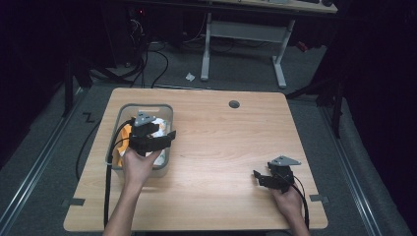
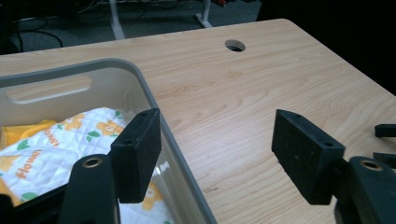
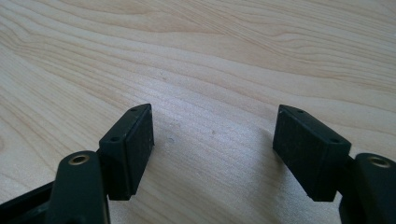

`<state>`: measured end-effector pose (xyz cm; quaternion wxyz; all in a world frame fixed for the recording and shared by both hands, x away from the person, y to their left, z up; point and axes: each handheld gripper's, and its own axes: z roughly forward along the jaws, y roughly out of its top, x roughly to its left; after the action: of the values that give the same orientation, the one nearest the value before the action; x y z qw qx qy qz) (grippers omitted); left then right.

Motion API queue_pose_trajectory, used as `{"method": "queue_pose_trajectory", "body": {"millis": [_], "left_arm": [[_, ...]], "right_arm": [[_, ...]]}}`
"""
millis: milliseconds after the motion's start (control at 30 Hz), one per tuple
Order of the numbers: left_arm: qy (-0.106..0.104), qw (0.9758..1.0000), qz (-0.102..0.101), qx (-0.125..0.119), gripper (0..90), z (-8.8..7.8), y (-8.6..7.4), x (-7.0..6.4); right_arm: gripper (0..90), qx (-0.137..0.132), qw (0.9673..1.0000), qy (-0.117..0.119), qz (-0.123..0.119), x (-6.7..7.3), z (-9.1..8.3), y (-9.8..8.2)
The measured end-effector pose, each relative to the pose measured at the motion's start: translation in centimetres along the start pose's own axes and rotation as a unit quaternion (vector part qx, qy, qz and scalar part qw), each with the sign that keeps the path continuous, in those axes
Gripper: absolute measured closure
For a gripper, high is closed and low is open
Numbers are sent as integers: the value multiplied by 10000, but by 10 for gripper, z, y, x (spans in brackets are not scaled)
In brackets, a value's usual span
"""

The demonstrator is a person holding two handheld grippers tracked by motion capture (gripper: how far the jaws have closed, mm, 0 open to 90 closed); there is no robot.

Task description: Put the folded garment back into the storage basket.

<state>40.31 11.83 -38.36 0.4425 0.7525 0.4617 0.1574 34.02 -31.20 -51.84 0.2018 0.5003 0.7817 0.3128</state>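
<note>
**Inspector A:** Where the high view takes in the whole desk, it places the left gripper over the right-hand rim of a grey bin near the desk's left side, and the right gripper low at the desk's near right corner, well apart from the bin. What do the gripper views add?

**Inspector B:** The left gripper view shows the bin's contents more plainly: a white quilted cloth printed with orange flowers and green leaves, lying on something yellow. The left gripper has its jaws spread wide and holding nothing. One jaw stands inside the bin above the cloth, the other outside over bare wood, so the bin's wall runs between them. A round cable hole sits farther up the desk.

**Inspector A:** And the right gripper view?

**Inspector B:** The right gripper also has its jaws wide apart and empty, with plain wood grain between and beyond them.

**Inspector A:** Any task item?

**Inspector B:** None was named; the cloth in the bin is the sole loose item.
</note>
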Motion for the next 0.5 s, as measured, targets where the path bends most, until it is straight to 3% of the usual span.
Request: {"method": "queue_pose_trajectory", "body": {"millis": [500], "left_arm": [[-299, 9992, 243, -127, 333, 3, -5, -28]], "right_arm": [[293, 1, 10000, -1, -2, 0, 0, 0]]}}
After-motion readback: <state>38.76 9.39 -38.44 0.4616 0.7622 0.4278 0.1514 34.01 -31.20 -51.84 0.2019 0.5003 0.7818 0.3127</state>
